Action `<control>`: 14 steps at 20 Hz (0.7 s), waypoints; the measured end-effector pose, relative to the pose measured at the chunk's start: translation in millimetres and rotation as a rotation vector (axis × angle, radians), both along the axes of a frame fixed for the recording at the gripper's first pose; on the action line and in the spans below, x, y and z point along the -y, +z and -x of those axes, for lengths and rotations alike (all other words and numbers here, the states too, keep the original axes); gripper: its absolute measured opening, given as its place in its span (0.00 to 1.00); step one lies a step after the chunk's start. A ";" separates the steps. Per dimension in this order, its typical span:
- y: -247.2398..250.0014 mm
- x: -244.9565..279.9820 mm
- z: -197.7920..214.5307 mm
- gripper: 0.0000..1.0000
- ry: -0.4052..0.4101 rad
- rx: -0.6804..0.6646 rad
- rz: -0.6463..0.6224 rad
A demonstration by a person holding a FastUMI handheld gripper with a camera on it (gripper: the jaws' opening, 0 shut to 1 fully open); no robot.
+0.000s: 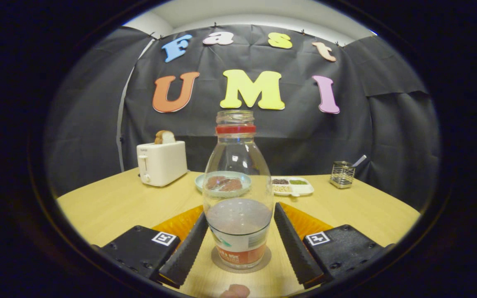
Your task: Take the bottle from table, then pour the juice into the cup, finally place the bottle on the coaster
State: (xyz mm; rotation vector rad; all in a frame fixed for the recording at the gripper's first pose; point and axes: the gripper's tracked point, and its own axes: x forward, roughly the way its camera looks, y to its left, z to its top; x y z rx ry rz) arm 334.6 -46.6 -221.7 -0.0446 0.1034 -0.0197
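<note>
Two jaws stand apart, flanking the bottle (238, 194) low on its body, neither clearly touching it. Bottle upright on a round coaster (263, 261) on the surface (110, 207), between the gripper (238, 244) fingers; cap off, juice filling only the lower part. Clear, hard-looking wall — likely slick, probably light. Best hold looks to be at the labelled lower body, squeezed evenly. Toaster (162, 162) and plate (200, 182) lie beyond.

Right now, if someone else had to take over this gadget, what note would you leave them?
Hand-held gripper: open, one finger either side of the bottle, apparently not pressing it.
Bottle: upright, uncapped, some juice inside, standing on a round coaster on the table.
Cup: I cannot place it.
Done: bottle seems set on the coaster.
Left: probably just back away; confirm the pour happened.
</note>
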 end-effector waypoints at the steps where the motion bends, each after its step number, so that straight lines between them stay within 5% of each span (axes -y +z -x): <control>1: 1.2 1.1 2.1 0.99 -0.006 0.000 0.000; 14: 77.5 -4.9 54.6 0.99 0.015 0.048 -0.058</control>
